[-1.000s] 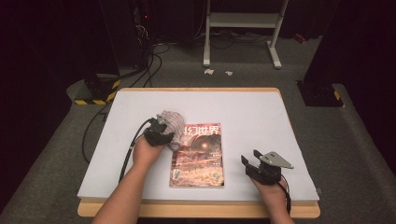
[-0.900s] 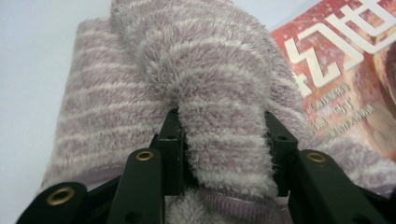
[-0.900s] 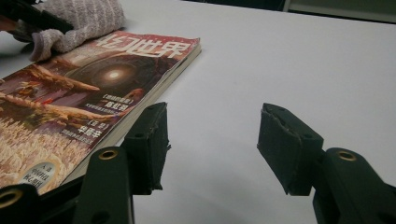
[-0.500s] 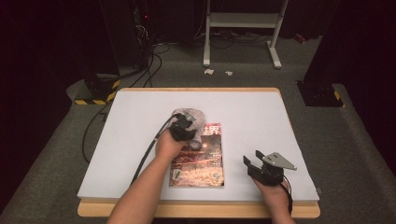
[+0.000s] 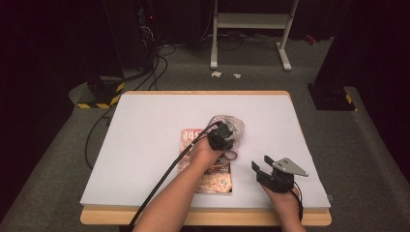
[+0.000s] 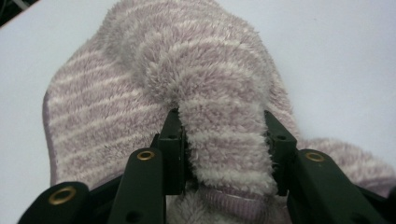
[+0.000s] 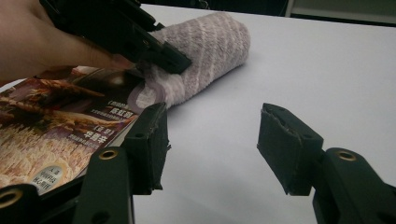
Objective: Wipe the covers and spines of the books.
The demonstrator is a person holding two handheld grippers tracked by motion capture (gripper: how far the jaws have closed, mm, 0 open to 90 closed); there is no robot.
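My left gripper (image 6: 223, 149) is clamped on a fold of the striped fluffy towel (image 6: 187, 84), jaws pressing it from both sides; in the high view the towel (image 5: 234, 126) sits by the top right corner of the magazine (image 5: 212, 176), partly over it, approx. in the middle of the white table (image 5: 145, 145). My right gripper (image 7: 212, 140) rests near the front edge, to the right of the magazine, w/ jaws apart and nothing between them, not touching the towel.
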